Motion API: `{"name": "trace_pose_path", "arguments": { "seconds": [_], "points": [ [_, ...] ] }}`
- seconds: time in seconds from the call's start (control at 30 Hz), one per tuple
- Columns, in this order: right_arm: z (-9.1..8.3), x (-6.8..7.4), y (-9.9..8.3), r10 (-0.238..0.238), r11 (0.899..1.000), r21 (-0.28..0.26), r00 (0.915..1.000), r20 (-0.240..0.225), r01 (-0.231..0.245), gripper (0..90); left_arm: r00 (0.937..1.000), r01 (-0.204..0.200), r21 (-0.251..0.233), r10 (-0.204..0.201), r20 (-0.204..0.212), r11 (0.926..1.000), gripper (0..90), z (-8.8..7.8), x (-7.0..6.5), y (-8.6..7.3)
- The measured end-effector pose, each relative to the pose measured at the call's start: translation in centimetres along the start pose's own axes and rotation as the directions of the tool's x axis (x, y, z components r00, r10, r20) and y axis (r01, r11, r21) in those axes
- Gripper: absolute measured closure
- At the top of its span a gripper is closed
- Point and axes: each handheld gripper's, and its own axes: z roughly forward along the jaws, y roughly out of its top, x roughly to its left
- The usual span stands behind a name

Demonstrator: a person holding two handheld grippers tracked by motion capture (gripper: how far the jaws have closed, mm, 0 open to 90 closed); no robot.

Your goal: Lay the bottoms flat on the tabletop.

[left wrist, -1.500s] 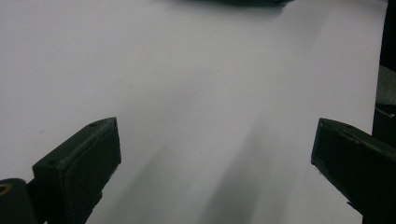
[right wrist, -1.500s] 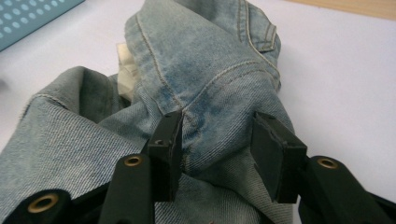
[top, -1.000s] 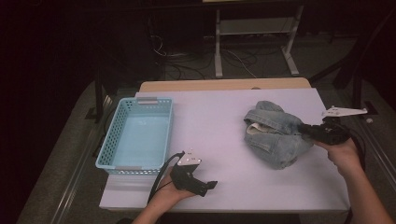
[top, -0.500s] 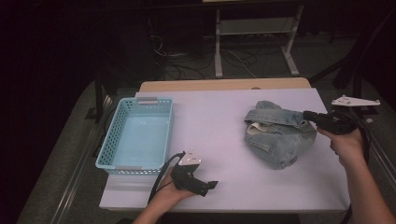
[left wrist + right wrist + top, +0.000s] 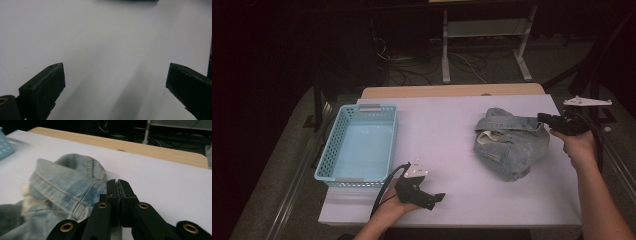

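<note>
The jeans (image 5: 511, 145) lie in a bunched heap on the right side of the white counter (image 5: 447, 130). The right tongs (image 5: 544, 118) are pressed together, pinching a bit of the blue cloth at the heap's right edge. The left tongs (image 5: 439, 196) rest near the front edge of the counter with their jaws wide apart and nothing between them. A light blue basket (image 5: 330, 155) sits on the left, well apart from the jeans.

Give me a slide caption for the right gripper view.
Right gripper, jaws shut on an edge of crumpled denim jeans, on a white table.
</note>
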Motion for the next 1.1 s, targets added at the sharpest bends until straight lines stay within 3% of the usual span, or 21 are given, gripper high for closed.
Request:
{"name": "trace_pose_path", "arguments": {
  "seconds": [0.13, 0.23, 0.4, 0.57, 0.67, 0.8, 0.93, 1.1],
  "points": [
    [1.3, -1.0, -0.3, 0.028, 1.000, 0.014, 0.9989, 0.037, -0.028, 88.6, 1.0000, -0.002, -0.001, 0.002, -0.001, 1.0000, 2.1, 0.0, 0.0, 0.0],
    [1.8, -1.5, -0.8, 0.049, 0.998, 0.031, 0.9983, 0.033, -0.050, 88.6, 1.0000, -0.004, -0.001, 0.004, -0.001, 1.0000, 2.1, 0.0, 0.0, 0.0],
    [0.7, -1.3, -0.6, 0.053, 0.998, 0.016, 0.9986, 0.008, -0.053, 81.1, 1.0000, -0.007, 0.003, 0.007, -0.002, 1.0000, 2.1, -0.1, 0.1, 0.0],
    [-0.4, -0.1, 0.1, 0.025, 0.999, 0.022, 0.9989, -0.038, -0.024, 60.2, 1.0000, -0.009, 0.001, 0.009, 0.000, 1.0000, 2.1, -0.1, 0.0, 0.0],
    [-1.1, 0.9, 0.7, 0.004, 1.000, 0.009, 0.9986, -0.052, -0.004, 55.4, 0.9999, -0.012, 0.003, 0.012, -0.003, 0.9999, 2.0, -0.2, 0.1, 0.0],
    [-1.8, 2.5, 1.4, -0.021, 1.000, 0.009, 0.9939, -0.108, 0.022, 54.3, 1.0000, -0.003, 0.000, 0.003, -0.006, 1.0000, 2.0, -0.2, 0.1, 0.0],
    [-1.8, 4.2, 1.4, -0.054, 0.997, 0.039, 0.9826, -0.178, 0.062, 58.6, 1.0000, -0.004, -0.002, 0.004, -0.004, 1.0000, 2.1, -0.2, 0.2, 0.0],
    [-1.3, 5.4, 0.8, -0.105, 0.988, 0.093, 0.9794, -0.173, 0.123, 56.7, 1.0000, -0.004, -0.004, 0.004, -0.005, 1.0000, 2.1, -0.3, 0.1, -0.1]
  ]
}}
